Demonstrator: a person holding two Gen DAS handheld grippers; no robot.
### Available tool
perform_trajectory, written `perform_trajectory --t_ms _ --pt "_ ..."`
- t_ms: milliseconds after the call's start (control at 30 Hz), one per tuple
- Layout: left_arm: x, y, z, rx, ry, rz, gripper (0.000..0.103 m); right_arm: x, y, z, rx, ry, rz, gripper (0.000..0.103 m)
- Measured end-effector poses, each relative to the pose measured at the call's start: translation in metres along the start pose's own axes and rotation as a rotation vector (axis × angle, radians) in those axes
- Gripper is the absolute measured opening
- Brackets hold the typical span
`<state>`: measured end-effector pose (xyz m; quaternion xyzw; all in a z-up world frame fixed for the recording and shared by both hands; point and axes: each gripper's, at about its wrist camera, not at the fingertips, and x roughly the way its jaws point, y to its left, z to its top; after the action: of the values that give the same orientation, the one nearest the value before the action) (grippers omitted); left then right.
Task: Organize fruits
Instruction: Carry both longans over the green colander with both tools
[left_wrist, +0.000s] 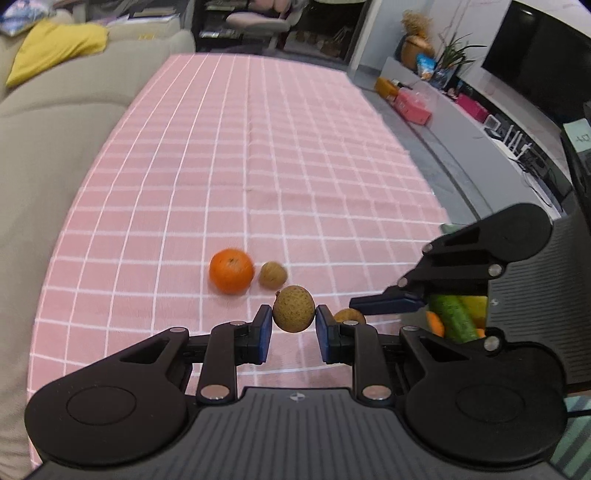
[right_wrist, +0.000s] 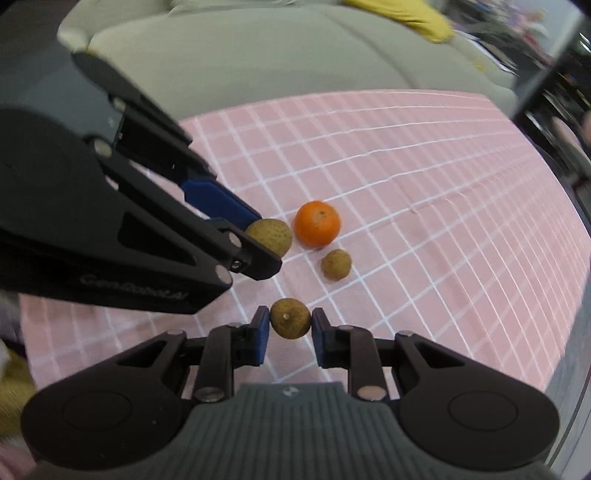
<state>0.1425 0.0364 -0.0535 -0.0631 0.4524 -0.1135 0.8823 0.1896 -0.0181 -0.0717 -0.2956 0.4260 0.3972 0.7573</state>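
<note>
My left gripper (left_wrist: 293, 322) is shut on a brown longan (left_wrist: 294, 308), held just above the pink checked cloth (left_wrist: 184, 206). My right gripper (right_wrist: 290, 326) is shut on a second longan (right_wrist: 290, 318), which peeks out behind the left finger in the left wrist view (left_wrist: 349, 316). An orange mandarin (left_wrist: 231, 271) and a third longan (left_wrist: 272, 274) lie on the cloth just beyond. In the right wrist view the left gripper (right_wrist: 258, 240) comes in from the left with its longan (right_wrist: 269, 235), beside the mandarin (right_wrist: 317, 223) and the loose longan (right_wrist: 335, 263).
A beige sofa (left_wrist: 55, 122) runs along the table's left side. At the right edge, behind the right gripper's body (left_wrist: 491, 254), sit a green cucumber (left_wrist: 452, 317) and other produce. A low TV shelf (left_wrist: 461, 122) with boxes stands beyond the floor.
</note>
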Motion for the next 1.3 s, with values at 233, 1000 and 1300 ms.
perform_trajectory --t_ms 233,1000,1300 --pt "-0.021 -0.034 0.003 0.050 -0.039 -0.064 0.028 -0.054 0.001 -0.026 0.202 -0.064 -0.057 0.020" --pt "0.009 -0.151 -0.010 0.263 0.068 -0.233 0.028 -0.115 -0.021 -0.146 0.579 -0.043 -0.301 0.020" --pt "0.040 -0.151 -0.017 0.249 0.189 -0.207 0.028 -0.093 -0.037 -0.166 0.595 0.029 -0.296 0.020"
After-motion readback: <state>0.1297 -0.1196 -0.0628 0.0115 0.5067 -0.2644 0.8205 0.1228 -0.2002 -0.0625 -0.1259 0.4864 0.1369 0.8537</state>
